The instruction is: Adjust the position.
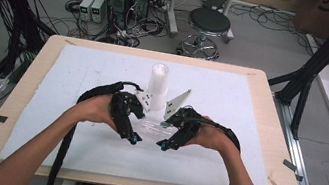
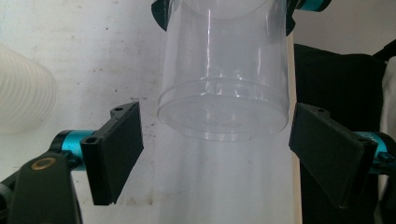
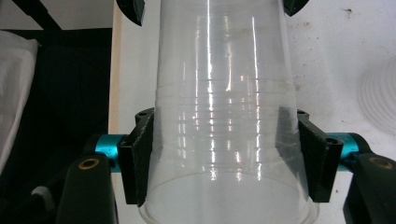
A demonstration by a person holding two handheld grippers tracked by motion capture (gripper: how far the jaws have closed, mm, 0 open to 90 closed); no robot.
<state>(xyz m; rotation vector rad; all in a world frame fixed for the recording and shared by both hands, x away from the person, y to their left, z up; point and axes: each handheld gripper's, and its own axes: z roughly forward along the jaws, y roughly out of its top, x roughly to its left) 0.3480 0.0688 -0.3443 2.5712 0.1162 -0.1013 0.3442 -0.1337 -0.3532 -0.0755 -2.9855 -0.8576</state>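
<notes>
White tabletop (image 1: pixel 73 108): right gripper (image 3: pixel 226 154) jaws clamp a clear cup (image 3: pixel 226 116); left gripper (image 2: pixel 217 154) jaws flank its base, not touching.

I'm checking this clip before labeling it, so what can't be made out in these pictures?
- Cup: high view, nearly lost between both hands and tongs.
- Cup rim: right gripper view, cut off by the bottom edge.
- White stack: left gripper view, cut off at the left edge.
- Cup mouth: left gripper view, cut off at the top edge.
</notes>
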